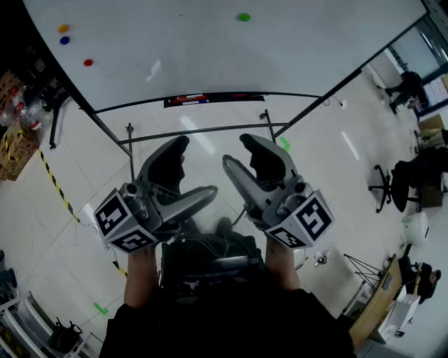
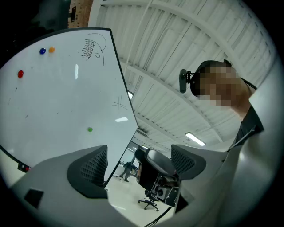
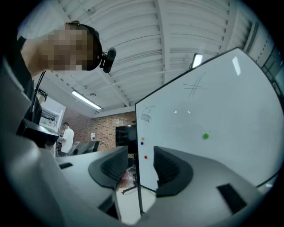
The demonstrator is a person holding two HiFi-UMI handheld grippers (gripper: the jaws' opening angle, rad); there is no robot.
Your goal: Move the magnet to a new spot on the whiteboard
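The whiteboard [image 1: 210, 49] fills the top of the head view. On it a green magnet [image 1: 243, 17] sits near the top middle, and orange [image 1: 63, 29], blue [image 1: 64, 40] and red [image 1: 88, 62] magnets sit at the left. My left gripper [image 1: 194, 169] and right gripper [image 1: 238, 152] are held close to my body, well short of the board, both open and empty. In the left gripper view the green magnet [image 2: 90, 129] shows above the open left gripper [image 2: 138, 166]. The right gripper view has the green magnet [image 3: 205, 136] up and right of the open right gripper [image 3: 141, 170].
A pen tray [image 1: 203, 99] runs along the board's lower edge, above the stand's black bars [image 1: 196, 129]. Office chairs [image 1: 402, 182] stand at the right. Yellow-black floor tape [image 1: 56, 185] and boxes [image 1: 14, 133] lie at the left. A person [image 3: 66, 133] stands far off.
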